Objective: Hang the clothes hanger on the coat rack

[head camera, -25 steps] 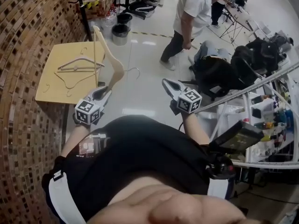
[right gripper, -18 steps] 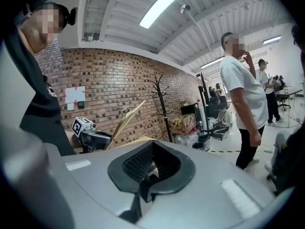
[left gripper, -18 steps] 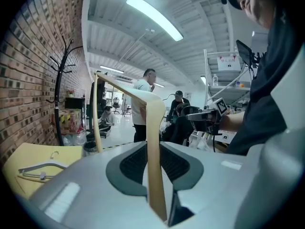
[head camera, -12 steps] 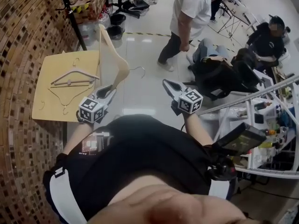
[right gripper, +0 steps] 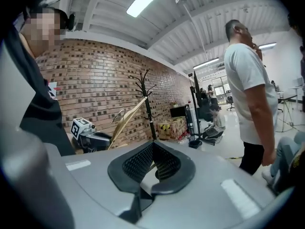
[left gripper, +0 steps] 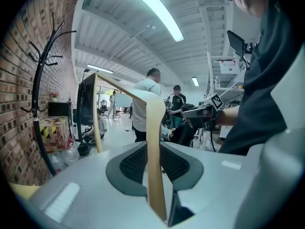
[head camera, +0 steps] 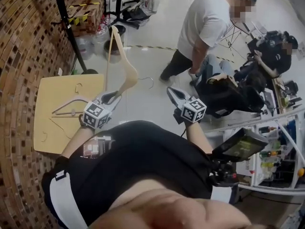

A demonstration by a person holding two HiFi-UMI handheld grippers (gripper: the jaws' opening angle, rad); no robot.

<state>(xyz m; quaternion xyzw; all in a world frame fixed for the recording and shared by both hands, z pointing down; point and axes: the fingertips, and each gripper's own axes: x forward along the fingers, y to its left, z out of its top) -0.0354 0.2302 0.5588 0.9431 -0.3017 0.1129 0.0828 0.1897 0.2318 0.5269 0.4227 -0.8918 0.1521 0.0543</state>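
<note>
My left gripper [head camera: 114, 96] is shut on one arm of a pale wooden hanger [head camera: 122, 56], which stands nearly upright with its metal hook [head camera: 148, 81] pointing right. In the left gripper view that arm [left gripper: 155, 118] runs up between the pads [left gripper: 135, 162]. The black coat rack [head camera: 66, 27] stands by the brick wall ahead on the left, its base [head camera: 88, 71] on the floor; its branches show in the left gripper view [left gripper: 40, 85] and the right gripper view [right gripper: 147, 101]. My right gripper [head camera: 170, 89] hangs shut and empty to the hanger's right [right gripper: 153, 143].
A yellow table [head camera: 52, 128] at my left bears two more hangers [head camera: 70, 107]. Boxes [head camera: 86, 11], bottles and a black bin [head camera: 119, 31] crowd the rack's foot. A person in a white shirt [head camera: 209, 23] stands ahead, seated people [head camera: 267, 51] and a shelf [head camera: 271, 147] at right.
Both grippers and the held hanger have travelled forward across the floor. The table has slipped back to my left and the coat rack's pole and base have come closer.
</note>
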